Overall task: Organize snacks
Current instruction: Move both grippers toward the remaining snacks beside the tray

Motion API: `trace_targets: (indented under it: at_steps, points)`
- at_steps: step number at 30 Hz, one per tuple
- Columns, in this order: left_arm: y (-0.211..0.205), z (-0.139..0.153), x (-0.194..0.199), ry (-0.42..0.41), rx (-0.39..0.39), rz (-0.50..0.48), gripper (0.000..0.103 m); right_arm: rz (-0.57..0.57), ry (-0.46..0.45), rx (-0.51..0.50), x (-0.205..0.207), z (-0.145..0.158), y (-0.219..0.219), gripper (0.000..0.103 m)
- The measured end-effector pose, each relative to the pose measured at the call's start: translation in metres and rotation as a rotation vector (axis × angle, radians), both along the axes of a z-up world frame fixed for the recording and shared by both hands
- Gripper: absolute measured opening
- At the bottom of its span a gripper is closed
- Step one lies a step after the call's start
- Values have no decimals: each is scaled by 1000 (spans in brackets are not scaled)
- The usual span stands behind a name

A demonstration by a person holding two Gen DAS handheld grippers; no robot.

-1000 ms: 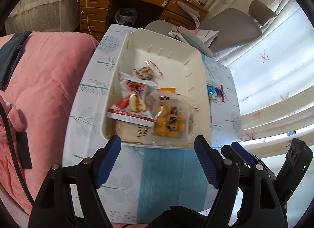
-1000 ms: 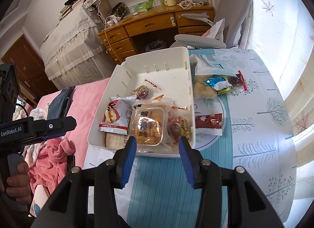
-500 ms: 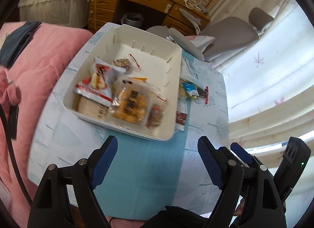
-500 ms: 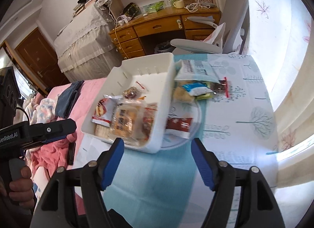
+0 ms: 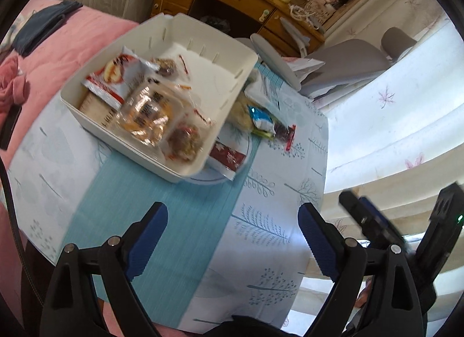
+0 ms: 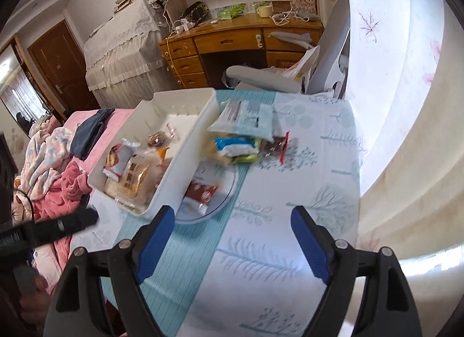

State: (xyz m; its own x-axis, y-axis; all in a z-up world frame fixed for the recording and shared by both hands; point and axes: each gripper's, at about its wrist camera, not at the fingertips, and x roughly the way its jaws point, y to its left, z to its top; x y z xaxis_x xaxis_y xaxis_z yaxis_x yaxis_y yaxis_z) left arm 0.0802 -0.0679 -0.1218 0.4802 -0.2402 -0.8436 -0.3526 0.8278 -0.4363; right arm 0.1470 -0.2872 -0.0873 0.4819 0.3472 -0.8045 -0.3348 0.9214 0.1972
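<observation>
A white plastic bin (image 5: 229,84) (image 6: 188,139) on the table holds several snack packs, among them a clear pack of yellow biscuits (image 5: 146,115) (image 6: 134,176). A red snack pack (image 5: 227,157) (image 6: 201,192) lies on a glass plate (image 6: 223,200) beside the bin. A blue-green pack (image 5: 261,120) (image 6: 236,145) and a dark red-edged one (image 5: 285,133) (image 6: 274,144) lie on the cloth further right. My left gripper (image 5: 232,238) is open and empty, above the table's near side. My right gripper (image 6: 232,238) is open and empty, right of the bin.
A pale tablecloth with a teal strip (image 5: 139,209) covers the table. A pink bed (image 5: 58,43) runs along the left. A grey chair (image 5: 342,61), a wooden desk (image 6: 240,41) and a curtained window (image 6: 406,104) stand behind and to the right.
Both grippers have pulled back and swung right, away from the bin. The right gripper's jaws have opened wider. The snacks have not moved.
</observation>
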Motion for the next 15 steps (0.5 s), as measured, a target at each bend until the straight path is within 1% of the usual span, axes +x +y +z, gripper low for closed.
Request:
trace_targets:
  at_steps: [2,4,6,9,12,15]
  points:
    - [-7,-3,4,9,-7,24,91,11,-17,-7,11,2,-3,84]
    - [-16,-10,12,32,-13,48,91,32,-34,-38,22,0,-4,84]
    - [-21,-16,19,51,-14,76,91,71,-65,-96,36,-4,-1,84]
    - [-25,-30,32,74,-46,152,91,130,-99,-161,52,-11,3,84]
    - [-26,-43,45,99,-74,247,91,201,-145,-243,71,-23,10,84]
    - [-28,-55,57,123,-110,323,91,250,-198,-296,84,-33,16,84]
